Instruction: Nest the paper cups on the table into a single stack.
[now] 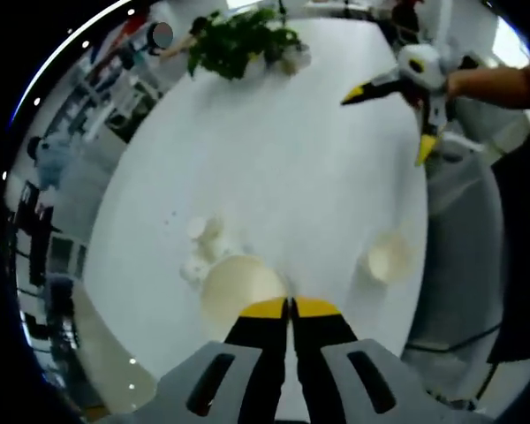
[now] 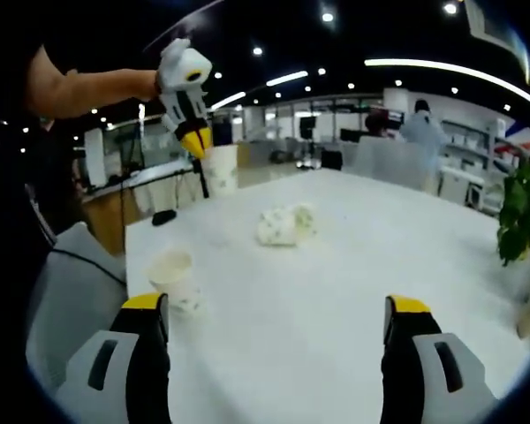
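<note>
While your left gripper (image 1: 290, 306) hangs above the table (image 1: 283, 159), its yellow-tipped jaws are pressed together on the rim of a held cup (image 1: 237, 288), mouth facing the camera. In the right gripper view that same gripper (image 2: 197, 141) sits high at upper left, tips pointing down, pinching the cup (image 2: 219, 170) so it hangs upright clear of the tabletop; your forearm (image 2: 88, 90) reaches in level from the left edge.

A second cup (image 1: 386, 256) stands upright near the table's right edge in the left gripper view; in the right gripper view it (image 2: 177, 276) is just beyond the left jaw, mouth up, apart from it. Two tipped cups (image 1: 203, 249) lie on their sides, touching each other, mid-table just beside the held cup in the left view; the right gripper view shows them (image 2: 284, 224) at centre, well apart from the standing cup.

Your right gripper (image 2: 278, 311) is low over the near edge of the table (image 2: 336, 291), jaws spread wide, nothing between them. From the left gripper view it (image 1: 405, 97) is off the far right side of the table, jaws splayed, your hand (image 1: 459, 81) wrapped behind it, arm coming in from the right.

A plant (image 1: 238, 40) stands at the far end of the table; its leaves (image 2: 523, 212) show at the right edge of the right view.
</note>
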Available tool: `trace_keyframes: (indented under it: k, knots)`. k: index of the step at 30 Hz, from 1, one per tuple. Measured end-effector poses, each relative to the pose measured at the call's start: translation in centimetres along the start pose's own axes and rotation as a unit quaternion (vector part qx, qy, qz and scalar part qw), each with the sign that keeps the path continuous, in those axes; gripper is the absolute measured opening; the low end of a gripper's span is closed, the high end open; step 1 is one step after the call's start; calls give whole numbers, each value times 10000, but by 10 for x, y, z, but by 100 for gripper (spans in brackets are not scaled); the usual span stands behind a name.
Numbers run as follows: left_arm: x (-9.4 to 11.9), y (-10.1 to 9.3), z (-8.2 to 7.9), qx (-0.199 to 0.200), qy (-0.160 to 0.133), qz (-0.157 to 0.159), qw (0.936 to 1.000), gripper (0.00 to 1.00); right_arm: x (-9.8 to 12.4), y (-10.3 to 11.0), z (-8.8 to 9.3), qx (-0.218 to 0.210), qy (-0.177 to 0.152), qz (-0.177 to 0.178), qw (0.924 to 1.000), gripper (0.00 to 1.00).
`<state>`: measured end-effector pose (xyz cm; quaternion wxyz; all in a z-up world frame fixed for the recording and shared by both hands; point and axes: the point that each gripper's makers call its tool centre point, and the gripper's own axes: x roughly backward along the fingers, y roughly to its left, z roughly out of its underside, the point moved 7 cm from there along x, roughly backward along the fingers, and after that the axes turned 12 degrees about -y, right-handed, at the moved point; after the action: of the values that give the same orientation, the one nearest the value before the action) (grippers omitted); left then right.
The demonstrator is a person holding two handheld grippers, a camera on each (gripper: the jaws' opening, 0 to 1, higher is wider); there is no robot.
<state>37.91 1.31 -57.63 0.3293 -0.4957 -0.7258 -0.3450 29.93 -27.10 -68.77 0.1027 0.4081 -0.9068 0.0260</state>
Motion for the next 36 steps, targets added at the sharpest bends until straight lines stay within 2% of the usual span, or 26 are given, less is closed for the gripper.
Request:
trace_keyframes:
  k: [5, 11, 13, 15, 16, 23, 36]
  knots:
    - [0, -14, -10, -86, -20, 41, 10000, 0, 0, 1, 2, -11, 14, -43, 10000, 100]
    - [-2, -31, -14, -151, 63, 151, 9998, 0, 0, 3, 3, -12, 25, -70, 10000, 100]
    - [-2, -36, -16, -157, 81, 151, 9997, 0, 0, 2, 4, -18, 25, -68, 10000, 100]
    - [-2, -40, -19, -390, 43, 114, 9992, 0, 1, 2, 4, -23, 27, -69, 10000, 100]
    - [-1, -43, -18, -342, 129, 66, 9993, 0, 1, 3, 4, -16, 33, -74, 10000, 100]
    - [2, -62, -26, -412, -74, 67, 9991, 0, 3, 3, 5, -21, 44, -64, 10000, 100]
    - [-1, -96, -28, -487, -82, 202, 9986, 0, 4, 2, 7, -62, 24, -20, 10000, 100]
